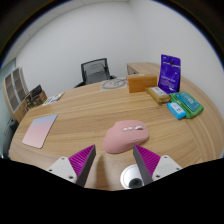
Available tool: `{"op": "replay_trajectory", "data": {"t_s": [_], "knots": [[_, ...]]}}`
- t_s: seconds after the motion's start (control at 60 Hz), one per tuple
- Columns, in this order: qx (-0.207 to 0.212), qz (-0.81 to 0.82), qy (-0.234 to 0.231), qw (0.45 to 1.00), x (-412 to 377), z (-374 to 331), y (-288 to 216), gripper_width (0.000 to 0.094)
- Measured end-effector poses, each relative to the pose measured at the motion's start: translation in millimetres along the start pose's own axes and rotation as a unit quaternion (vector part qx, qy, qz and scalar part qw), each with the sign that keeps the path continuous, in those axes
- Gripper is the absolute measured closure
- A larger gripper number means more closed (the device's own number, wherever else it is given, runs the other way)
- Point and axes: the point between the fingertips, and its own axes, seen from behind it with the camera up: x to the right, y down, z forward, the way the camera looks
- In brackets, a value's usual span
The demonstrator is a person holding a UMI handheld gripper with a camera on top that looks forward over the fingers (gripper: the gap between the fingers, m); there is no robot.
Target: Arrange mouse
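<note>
A pink mouse (125,136) lies on the round wooden table (90,115), just ahead of my fingers and slightly between their tips. My gripper (112,160) is open, its magenta pads (79,160) on either side with gaps to the mouse. The mouse rests on the table by itself. A white round part with a dark centre (130,178) shows low between the fingers.
A pink mat or notebook (40,130) lies to the left. A purple box (169,72), a cardboard box (143,73), and teal and yellow packages (181,104) stand at the far right. A black office chair (95,71) stands behind the table. Shelving (12,88) lies far left.
</note>
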Motion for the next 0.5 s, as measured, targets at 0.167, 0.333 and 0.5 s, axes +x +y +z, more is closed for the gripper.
{"op": "replay_trajectory", "data": {"t_s": [0.167,0.333,0.5], "knots": [[-0.002,-0.016,-0.003,1.0,6,25,-15,0.0136],[-0.003,-0.033,-0.011,0.999,1,52,-34,0.0134],[-0.004,-0.052,-0.018,0.998,-8,79,-52,0.0133]]}}
